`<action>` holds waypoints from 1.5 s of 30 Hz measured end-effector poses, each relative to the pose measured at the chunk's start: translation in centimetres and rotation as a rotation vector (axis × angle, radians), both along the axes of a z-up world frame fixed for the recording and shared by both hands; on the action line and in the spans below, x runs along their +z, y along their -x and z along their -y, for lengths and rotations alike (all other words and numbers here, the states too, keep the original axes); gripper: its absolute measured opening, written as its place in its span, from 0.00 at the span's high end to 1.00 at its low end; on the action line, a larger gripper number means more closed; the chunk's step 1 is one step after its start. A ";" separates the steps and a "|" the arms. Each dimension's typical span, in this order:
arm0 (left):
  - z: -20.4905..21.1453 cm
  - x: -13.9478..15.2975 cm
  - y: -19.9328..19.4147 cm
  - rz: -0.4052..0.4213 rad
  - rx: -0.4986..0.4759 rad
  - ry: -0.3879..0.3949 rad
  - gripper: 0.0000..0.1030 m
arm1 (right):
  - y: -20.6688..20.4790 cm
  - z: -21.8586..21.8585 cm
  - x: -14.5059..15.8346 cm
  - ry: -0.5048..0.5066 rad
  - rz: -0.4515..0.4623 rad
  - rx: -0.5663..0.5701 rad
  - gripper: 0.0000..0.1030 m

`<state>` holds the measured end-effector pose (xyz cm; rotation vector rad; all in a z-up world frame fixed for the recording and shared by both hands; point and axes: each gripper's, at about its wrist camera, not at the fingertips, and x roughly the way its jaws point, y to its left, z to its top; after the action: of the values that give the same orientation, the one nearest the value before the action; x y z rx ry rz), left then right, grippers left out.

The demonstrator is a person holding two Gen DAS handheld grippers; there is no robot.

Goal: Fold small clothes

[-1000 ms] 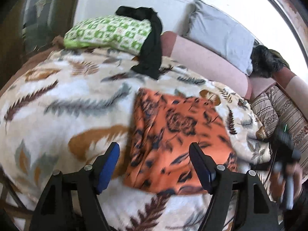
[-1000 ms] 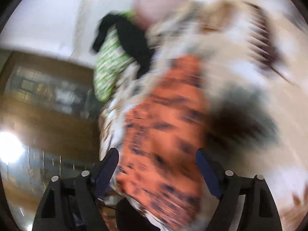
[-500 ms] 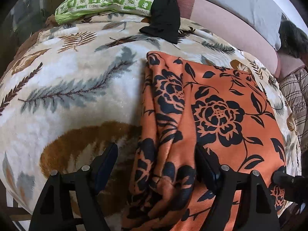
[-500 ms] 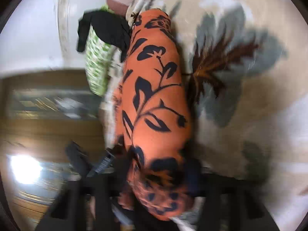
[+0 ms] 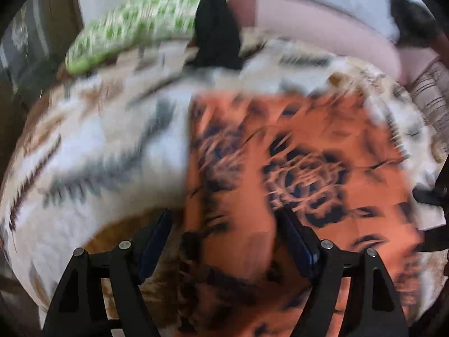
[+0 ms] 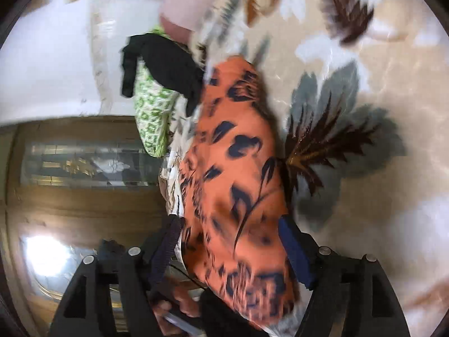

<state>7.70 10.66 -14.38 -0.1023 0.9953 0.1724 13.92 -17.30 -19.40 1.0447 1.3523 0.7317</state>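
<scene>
The orange cloth is seen spread on the blanket at centre right of the left view, while the left gripper and the right gripper, just reopened, straddle its edges with fingers apart.

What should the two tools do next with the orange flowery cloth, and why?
Probably close both on its near edge. The orange cloth lies spread on the blanket, with the left tool and right tool open astride it; the right has just been opening.
</scene>
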 end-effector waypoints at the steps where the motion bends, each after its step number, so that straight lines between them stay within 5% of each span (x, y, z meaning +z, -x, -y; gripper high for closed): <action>1: -0.2 -0.1 0.2 0.008 0.007 0.009 0.20 | -0.3 -0.9 -1.4 0.051 -0.054 0.028 0.42; 3: -0.5 0.1 0.7 0.019 0.014 0.003 0.20 | 0.1 -1.4 0.3 0.097 0.001 0.016 0.56; 5: -0.2 -0.1 0.7 0.019 0.003 -0.004 0.19 | 0.6 -1.7 2.5 0.137 0.091 0.006 0.59; 8: -0.2 -0.3 0.3 0.010 0.013 0.027 0.18 | 0.1 -1.3 -1.1 0.158 -0.009 -0.035 0.60; 14: -0.5 -0.4 0.2 0.004 0.019 0.058 0.17 | 0.1 0.2 3.2 0.133 0.124 -0.073 0.35; 18: -0.7 -0.5 0.3 0.005 0.021 0.070 0.17 | -4.1 -1.3 0.4 0.104 0.029 -0.052 0.27; 19: -0.7 -0.5 0.3 0.005 0.020 0.072 0.17 | -4.4 -0.8 -0.4 0.106 -0.011 -0.053 0.57; 20: -0.9 -0.4 0.4 0.008 0.018 0.074 0.17 | -4.0 -1.3 -0.1 0.103 -0.013 -0.069 0.67; 22: -1.0 -0.5 0.5 0.013 0.016 0.082 0.16 | -2.3 -1.7 4.0 0.158 0.172 -0.072 0.71; 24: -1.0 -0.8 0.3 0.010 0.012 0.088 0.14 | -2.4 -1.8 2.5 0.253 0.134 -0.078 0.71; 25: -1.0 -0.8 0.2 0.008 0.013 0.083 0.14 | -3.1 -1.9 0.7 0.276 0.073 -0.077 0.71; 27: -1.0 -0.6 0.4 0.013 0.016 0.080 0.14 | -3.2 -0.9 -0.8 0.155 0.015 -0.118 0.60; 29: -1.2 -0.8 0.4 0.015 0.017 0.090 0.14 | -2.7 -0.9 1.0 0.149 0.063 -0.118 0.43; 33: -1.2 -0.9 0.4 0.018 0.019 0.090 0.14 | -3.2 0.3 2.8 0.122 0.119 -0.172 0.32; 34: -1.2 -0.9 0.4 0.017 0.020 0.095 0.14 | -3.8 0.3 2.1 0.151 0.107 -0.154 0.33; 35: -1.3 -0.9 0.4 0.014 0.019 0.106 0.14 | -4.7 -0.4 1.1 0.222 0.073 -0.109 0.54; 36: -1.3 -0.9 0.4 0.010 0.023 0.108 0.14 | -5.2 -0.7 -0.3 0.232 0.038 -0.099 0.64; 40: -1.3 -0.4 0.8 0.013 0.031 0.105 0.14 | -3.6 -1.0 3.0 0.195 0.120 -0.162 0.61; 43: -1.1 0.7 1.8 0.026 0.033 0.097 0.15 | -1.5 -0.7 4.7 0.189 0.127 -0.147 0.23; 45: -0.9 1.5 2.8 0.057 0.023 0.089 0.15 | 0.3 -1.2 4.6 0.190 0.122 -0.133 0.21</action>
<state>4.93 11.51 -12.85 -0.1988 0.9456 0.1458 13.62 -16.13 -14.83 0.9141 1.2099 0.5476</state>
